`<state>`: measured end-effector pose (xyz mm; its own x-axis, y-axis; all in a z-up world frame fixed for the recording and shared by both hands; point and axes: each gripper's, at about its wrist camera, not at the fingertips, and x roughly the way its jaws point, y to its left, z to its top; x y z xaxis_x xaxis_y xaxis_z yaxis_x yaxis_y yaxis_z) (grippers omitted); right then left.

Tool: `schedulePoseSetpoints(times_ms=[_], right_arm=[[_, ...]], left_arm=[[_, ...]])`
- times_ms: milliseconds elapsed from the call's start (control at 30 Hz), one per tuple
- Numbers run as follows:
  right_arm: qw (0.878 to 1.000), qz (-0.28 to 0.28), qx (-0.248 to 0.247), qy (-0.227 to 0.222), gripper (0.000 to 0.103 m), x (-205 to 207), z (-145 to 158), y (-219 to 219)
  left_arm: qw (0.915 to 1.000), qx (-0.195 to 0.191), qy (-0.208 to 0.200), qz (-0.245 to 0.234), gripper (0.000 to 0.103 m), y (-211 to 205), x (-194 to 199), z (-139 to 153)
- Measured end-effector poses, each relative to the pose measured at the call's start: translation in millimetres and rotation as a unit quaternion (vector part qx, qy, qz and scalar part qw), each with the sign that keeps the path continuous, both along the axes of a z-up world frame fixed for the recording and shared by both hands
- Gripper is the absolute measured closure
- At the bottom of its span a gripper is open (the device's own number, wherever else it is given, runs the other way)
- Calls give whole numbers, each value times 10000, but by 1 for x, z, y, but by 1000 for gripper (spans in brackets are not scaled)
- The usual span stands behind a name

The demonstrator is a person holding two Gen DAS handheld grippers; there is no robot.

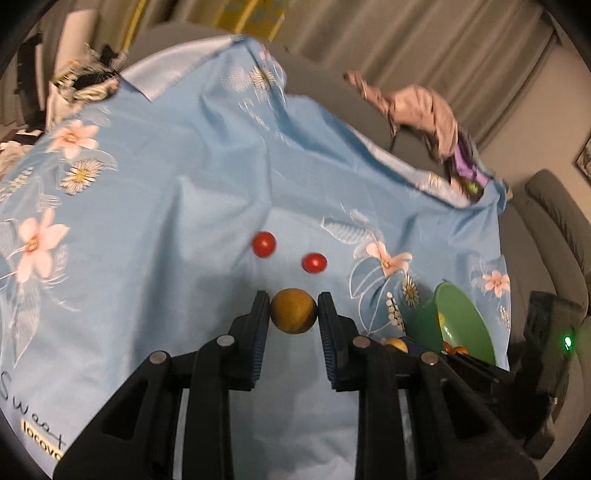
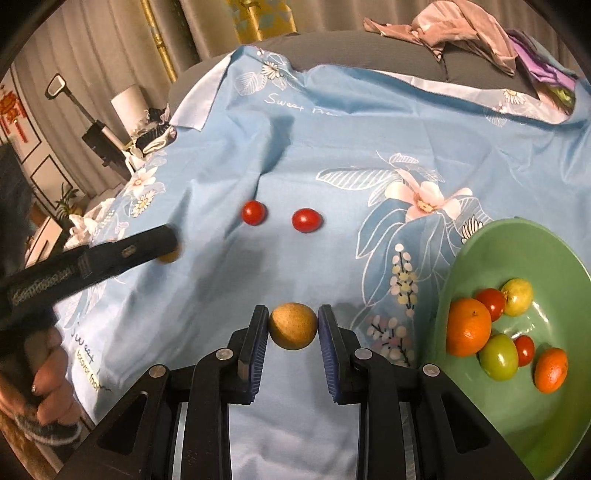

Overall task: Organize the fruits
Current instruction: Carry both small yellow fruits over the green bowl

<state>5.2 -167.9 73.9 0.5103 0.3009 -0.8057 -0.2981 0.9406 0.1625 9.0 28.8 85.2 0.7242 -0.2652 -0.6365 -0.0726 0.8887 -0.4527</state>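
My left gripper (image 1: 293,312) is shut on a round brown-yellow fruit (image 1: 293,311) just above the blue floral cloth (image 1: 147,206). My right gripper (image 2: 293,325) is shut on a second brown-yellow fruit (image 2: 293,325). Two red cherry tomatoes lie beyond, one (image 1: 264,244) (image 2: 253,212) on the left and one (image 1: 314,263) (image 2: 306,220) on the right. A green bowl (image 2: 517,240) (image 1: 461,314) at the right holds oranges (image 2: 468,326), tomatoes and green-yellow fruits (image 2: 499,356). The left gripper also shows in the right wrist view (image 2: 168,245), at the left.
A pile of pink and purple clothes (image 2: 476,33) (image 1: 432,118) lies on the grey cushion behind the cloth. Curtains hang at the back. A dark device with a green light (image 1: 554,332) stands right of the bowl. Clutter (image 2: 151,136) sits past the cloth's left edge.
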Motion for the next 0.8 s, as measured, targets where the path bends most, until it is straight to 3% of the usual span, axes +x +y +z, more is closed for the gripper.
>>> schedulePoseSetpoints(times_ms=[300, 800], right_arm=[[9997, 28, -139, -189, 75, -9, 7, 7], [9981, -141, 56, -597, 75, -22, 32, -7]], left_arm=[[9989, 107, -453, -90, 76, -9, -25, 12], [9931, 332, -987, -532, 76, -32, -50, 37]])
